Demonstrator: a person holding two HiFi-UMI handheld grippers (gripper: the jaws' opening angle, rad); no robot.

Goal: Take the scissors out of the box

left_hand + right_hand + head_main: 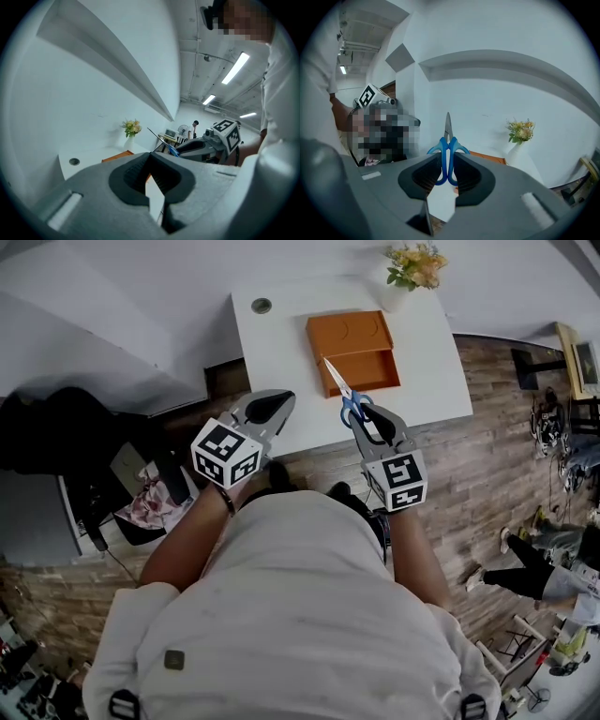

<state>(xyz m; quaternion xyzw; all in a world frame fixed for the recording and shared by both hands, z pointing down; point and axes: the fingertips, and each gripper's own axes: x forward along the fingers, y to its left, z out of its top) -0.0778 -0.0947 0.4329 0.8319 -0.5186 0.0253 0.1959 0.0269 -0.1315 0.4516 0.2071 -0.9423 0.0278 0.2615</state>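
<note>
Right gripper view showed us the right hand-held gripper [449, 159] clamping the scissors [448, 136] by their blue handles, at the orange box's [352, 343] 6 o'clock. The left hand-held gripper [150, 156] was closed, empty.

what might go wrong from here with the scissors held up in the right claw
1. The right claw pinches the scissors only at the blue handle loops, and the blades stick out free, so they may swivel or slip out.
2. In the head view the pointed tip lies over the orange box; a dip forward might catch its rim or drop the scissors back in.
</note>
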